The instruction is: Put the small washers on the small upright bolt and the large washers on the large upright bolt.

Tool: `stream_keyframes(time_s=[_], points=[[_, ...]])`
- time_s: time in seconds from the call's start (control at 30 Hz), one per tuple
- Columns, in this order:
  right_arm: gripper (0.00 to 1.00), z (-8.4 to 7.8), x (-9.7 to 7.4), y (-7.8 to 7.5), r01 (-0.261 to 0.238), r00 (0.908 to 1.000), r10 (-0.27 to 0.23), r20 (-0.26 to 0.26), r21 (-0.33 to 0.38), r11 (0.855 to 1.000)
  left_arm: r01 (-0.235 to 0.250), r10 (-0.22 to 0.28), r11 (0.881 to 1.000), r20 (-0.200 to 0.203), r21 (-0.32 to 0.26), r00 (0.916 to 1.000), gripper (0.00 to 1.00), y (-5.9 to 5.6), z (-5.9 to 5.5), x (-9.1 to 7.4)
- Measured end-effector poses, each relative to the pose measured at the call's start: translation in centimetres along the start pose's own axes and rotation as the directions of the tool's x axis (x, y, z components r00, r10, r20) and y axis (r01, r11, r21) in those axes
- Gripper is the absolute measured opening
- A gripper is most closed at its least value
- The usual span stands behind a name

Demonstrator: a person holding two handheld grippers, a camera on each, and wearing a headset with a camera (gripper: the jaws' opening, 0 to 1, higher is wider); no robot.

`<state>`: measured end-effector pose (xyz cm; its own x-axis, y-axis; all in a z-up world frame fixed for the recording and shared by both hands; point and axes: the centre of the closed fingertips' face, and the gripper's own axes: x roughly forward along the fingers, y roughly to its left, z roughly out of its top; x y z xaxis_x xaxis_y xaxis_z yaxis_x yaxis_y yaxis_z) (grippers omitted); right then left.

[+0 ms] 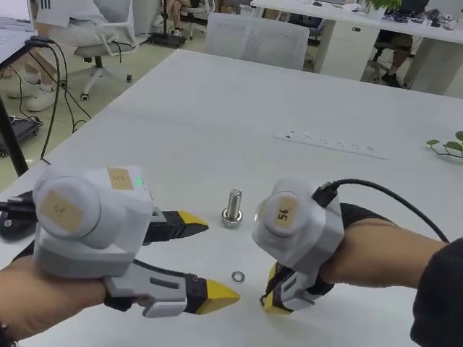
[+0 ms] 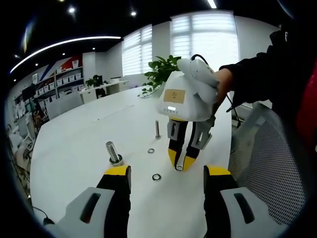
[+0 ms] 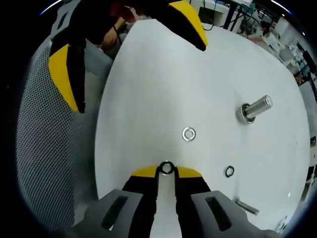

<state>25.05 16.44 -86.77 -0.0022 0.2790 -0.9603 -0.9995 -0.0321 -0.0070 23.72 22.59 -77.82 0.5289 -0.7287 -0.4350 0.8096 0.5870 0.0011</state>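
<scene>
**Left.** The left hand-held gripper [image 1: 211,258] is held low over the near edge of the bench [image 1: 217,123]. Its yellow-tipped jaws are spread wide with nothing between them.

**Centre.** The large bolt [image 1: 232,207] stands upright on the bench just past the upper jaw tip. It is a bright, threaded steel shank with a wider ring at its foot, and whether that ring is a washer or the bolt's own head cannot be told. The loose washer [image 1: 238,276], a small silver ring, lies flat between the two grippers, nearer the person than the large bolt.

**Right.** The right hand-held gripper [image 1: 271,300] points steeply down at the bench. Its jaws are pinched together on the held washer [image 3: 167,168], which sits at the very tips. In the left gripper view the small bolt [image 2: 157,129], a thin upright pin, stands beyond the large one. The dark washer [image 2: 151,150] lies flat near its base.

**Surface and room.** The bench is white, matt and broad. A white power strip [image 1: 329,142] lies across its far part, and the leaves of a plant [image 1: 450,145] reach in at its right edge. Beyond it is an open office with a wheeled chair [image 1: 98,43], further white desks, windows with blinds [image 2: 198,34] and ceiling strip lights.
</scene>
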Motion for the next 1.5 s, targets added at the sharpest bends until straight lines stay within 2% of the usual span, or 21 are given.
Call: stream_keyframes(time_s=[0.23, 0.4, 0.8, 1.0, 1.1, 1.3, 1.5], points=[[0.14, -0.5, -1.6, -0.4, -0.002, 0.9998, 0.001, 0.019, 0.031, 1.000, 0.009, -0.009, 1.000, -0.007, 0.001, 0.9999, 0.58, 0.0, -0.2, 0.1], [0.14, -1.3, -3.4, -1.1, 0.025, 0.9996, -0.025, 0.011, 0.038, 0.999, 0.020, -0.020, 1.000, -0.007, 0.003, 0.9998, 0.58, -0.1, -0.1, 0.4], [0.14, -3.1, -8.2, -4.5, 0.119, 0.9929, -0.119, -0.002, 0.059, 0.991, 0.030, -0.030, 1.000, -0.005, 0.000, 0.9995, 0.58, 0.1, -0.2, 0.7], [0.14, -4.0, -9.8, -6.4, 0.164, 0.9863, -0.165, -0.002, 0.086, 0.983, 0.033, -0.033, 0.999, -0.006, -0.002, 0.9994, 0.59, 0.0, -0.2, 0.8], [0.14, -4.7, -10.1, -7.5, 0.191, 0.9817, -0.190, -0.012, 0.098, 0.977, 0.032, -0.032, 0.999, -0.008, -0.005, 0.9995, 0.58, 0.0, -0.3, 0.9], [0.14, -5.3, -9.6, -9.3, 0.200, 0.9798, -0.199, -0.016, 0.121, 0.972, 0.029, -0.029, 0.999, -0.013, -0.013, 0.9995, 0.58, 0.2, -0.6, 0.9], [0.14, -5.1, -8.9, -10.1, 0.192, 0.9813, -0.192, -0.010, 0.133, 0.972, 0.022, -0.023, 1.000, -0.016, -0.019, 0.9996, 0.58, 0.4, -0.7, 0.9]])
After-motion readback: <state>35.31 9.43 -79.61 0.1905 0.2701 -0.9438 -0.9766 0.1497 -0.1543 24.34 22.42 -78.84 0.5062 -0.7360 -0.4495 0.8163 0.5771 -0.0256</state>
